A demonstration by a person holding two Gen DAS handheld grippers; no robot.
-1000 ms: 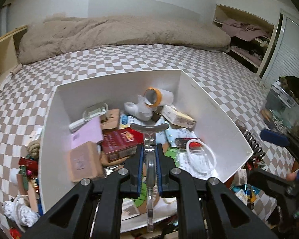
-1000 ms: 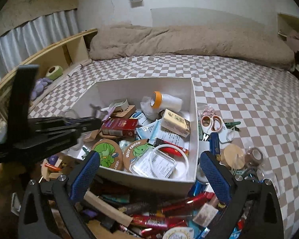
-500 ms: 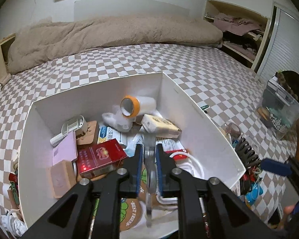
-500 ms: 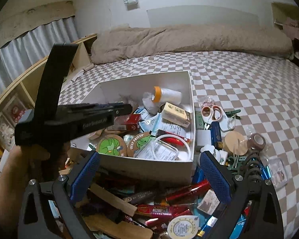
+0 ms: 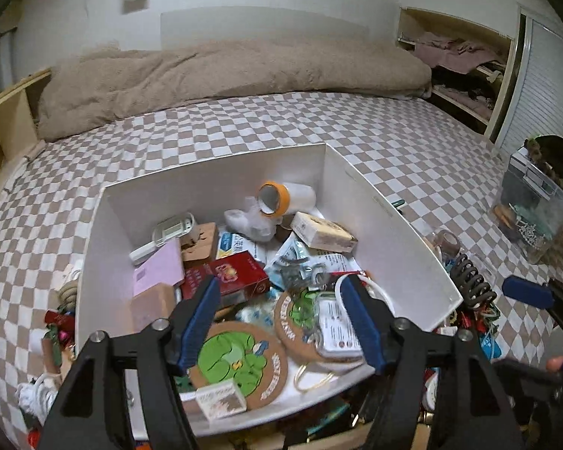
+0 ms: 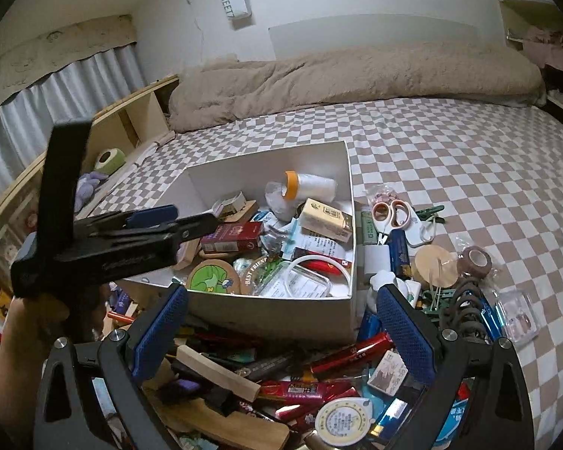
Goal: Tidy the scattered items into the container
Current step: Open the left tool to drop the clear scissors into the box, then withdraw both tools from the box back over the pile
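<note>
A white box [image 5: 394, 225] on the checkered bed holds a red packet [image 5: 229, 277], two green cork coasters [image 5: 240, 360], an orange-rimmed roll [image 5: 277, 197] and other small things. My left gripper [image 5: 279, 285] hovers over the box's near half. Its jaws are opening and the pads press on nothing. From the right wrist it shows side-on as the left gripper [image 6: 191, 223], held in a hand. My right gripper [image 6: 281, 292] stands open above the box's front wall [image 6: 274, 311] and a pile of loose items. Nothing sits between its pads.
Scattered things lie in front of and right of the box: scissors [image 6: 390, 213], a brown tape roll [image 6: 476, 260], a black coil [image 6: 465, 311], red wrappers [image 6: 356, 352], a wooden stick [image 6: 217, 371], a round tape measure [image 6: 343, 420]. A beige duvet [image 6: 356, 71] lies behind.
The left jaws went from shut on a clear piece with a grey curved top to wide apart, and that piece has left them. The right gripper stayed open.
</note>
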